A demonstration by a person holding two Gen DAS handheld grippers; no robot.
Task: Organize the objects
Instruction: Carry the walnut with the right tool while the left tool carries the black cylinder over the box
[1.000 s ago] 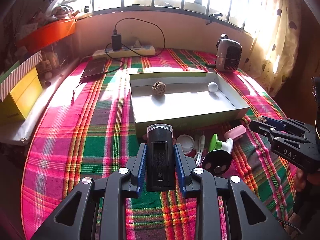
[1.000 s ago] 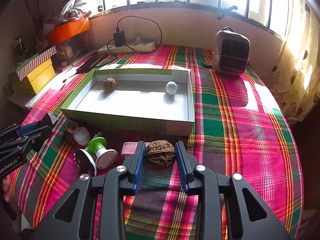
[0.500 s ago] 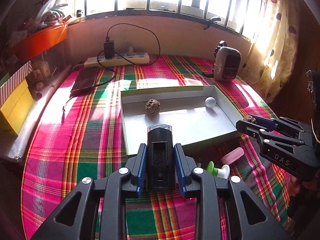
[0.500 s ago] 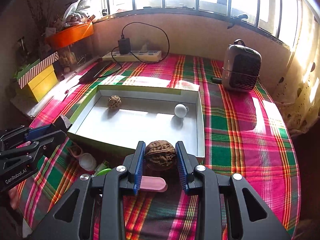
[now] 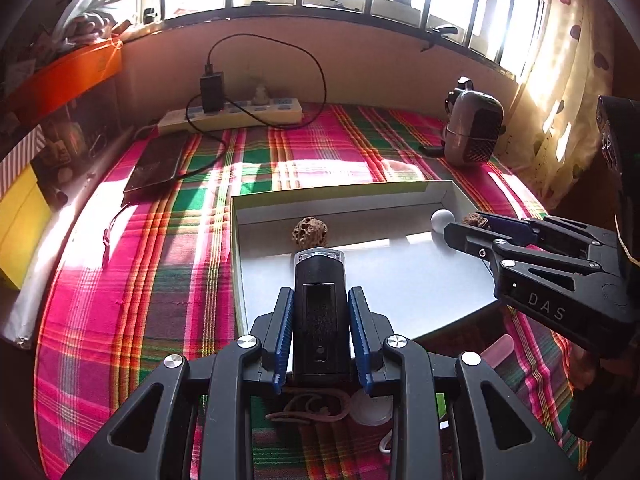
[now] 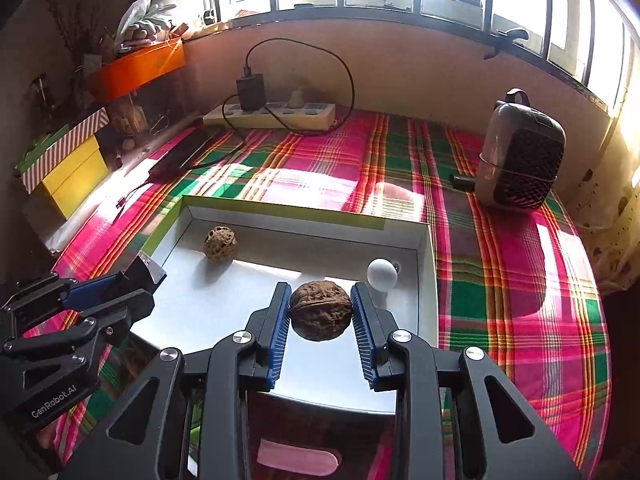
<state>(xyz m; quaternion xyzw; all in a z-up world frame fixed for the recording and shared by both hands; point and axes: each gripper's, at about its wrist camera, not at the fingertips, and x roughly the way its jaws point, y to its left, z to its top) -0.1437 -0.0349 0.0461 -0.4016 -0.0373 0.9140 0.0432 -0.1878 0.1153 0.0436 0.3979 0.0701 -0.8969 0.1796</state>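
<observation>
Two grippers both loaded and now over the white tray (image 6: 424, 264). Left gripper (image 5: 320, 320) is clamped on a black rectangular device (image 5: 319, 312) with a clear cap, looks like a small light or lighter, can't tell which. Right gripper (image 6: 320, 320) is clamped on a walnut (image 6: 320, 315), pads pressing it from both sides.

Change over the last second: both hands carried their loads forward, from above the clutter on the plaid cloth (image 6: 500, 280) in front of the tray to over the tray floor. Grips unchanged, nothing slipped. In the left wrist view the right gripper's tip, with the walnut (image 5: 476, 221), sits near the white ball (image 5: 442, 218) at the tray's far right corner.

Already in the tray: a pitted brown nut (image 6: 220, 243) far left and the white ball (image 6: 382, 275) far right.

Meaning: transport looks about done, and release into the tray is likely next for both. Walnut may roll and knock the ball. Leftovers outside the tray: pink capsule-shaped piece (image 6: 298, 458), brown rubber bands (image 5: 308, 406), small white round item (image 5: 370, 408), so the task is not finished.
</observation>
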